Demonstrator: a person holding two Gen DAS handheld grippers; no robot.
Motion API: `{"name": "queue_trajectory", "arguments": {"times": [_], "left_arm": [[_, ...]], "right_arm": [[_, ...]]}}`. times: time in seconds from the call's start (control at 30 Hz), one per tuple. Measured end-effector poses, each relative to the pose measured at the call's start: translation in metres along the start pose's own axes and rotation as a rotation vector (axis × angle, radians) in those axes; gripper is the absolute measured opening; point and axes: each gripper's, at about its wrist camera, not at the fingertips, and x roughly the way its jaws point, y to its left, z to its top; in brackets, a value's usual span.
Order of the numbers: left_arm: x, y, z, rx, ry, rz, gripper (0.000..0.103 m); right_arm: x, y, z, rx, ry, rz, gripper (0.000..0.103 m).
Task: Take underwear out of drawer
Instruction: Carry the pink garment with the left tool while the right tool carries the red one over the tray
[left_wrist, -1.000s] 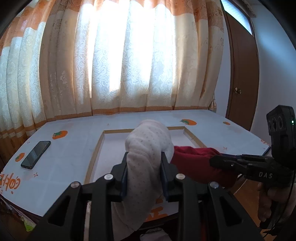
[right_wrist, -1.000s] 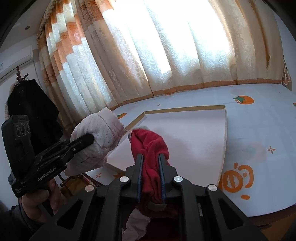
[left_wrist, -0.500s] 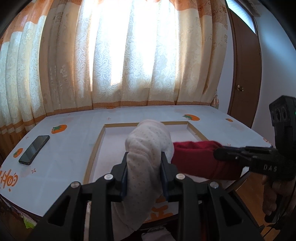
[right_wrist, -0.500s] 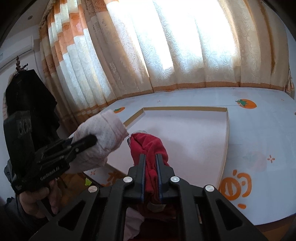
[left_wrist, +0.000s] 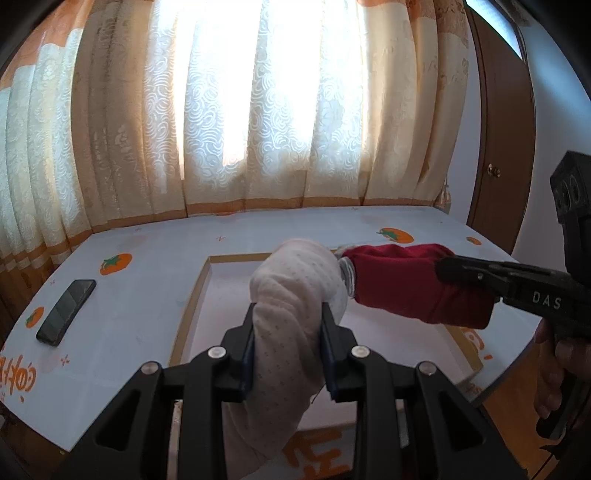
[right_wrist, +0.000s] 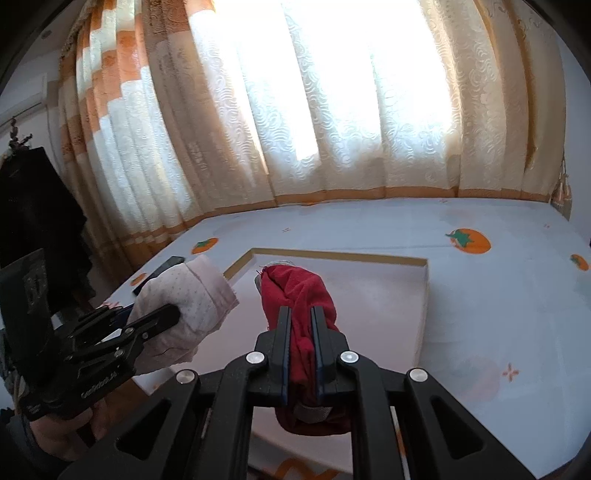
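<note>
The left gripper (left_wrist: 288, 343) is clamped on pale dotted cotton underwear (left_wrist: 291, 295); the right gripper (right_wrist: 300, 325) is clamped on red fabric underwear (right_wrist: 299, 291). Both garments hang above the table's framed white panel (right_wrist: 388, 295). Risk: loose trailing fabric may snag or slip free.

sunlit curtains (left_wrist: 258, 122), wooden door (left_wrist: 502, 147), table (right_wrist: 498, 295).

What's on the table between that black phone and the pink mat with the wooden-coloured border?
Nothing: in the left wrist view, only bare tablecloth separates the phone from the mat.
</note>
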Motion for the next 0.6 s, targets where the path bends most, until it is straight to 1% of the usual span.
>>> {"name": "queue_trajectory", "arguments": {"times": [0.3, 0.5, 0.6], "left_arm": [[0.037, -0.009, 0.024, 0.024, 0.04, 0.0, 0.028], [0.061, -0.015, 0.035, 0.032, 0.074, -0.001, 0.028], [0.074, -0.015, 0.041, 0.013, 0.094, -0.008, 0.028]], "right_arm": [[0.022, -0.023, 0.023, 0.03, 0.006, -0.075, 0.011], [0.039, -0.038, 0.033, 0.069, 0.024, -0.094, 0.011], [0.047, -0.045, 0.037, 0.096, 0.029, -0.103, 0.011]]}}
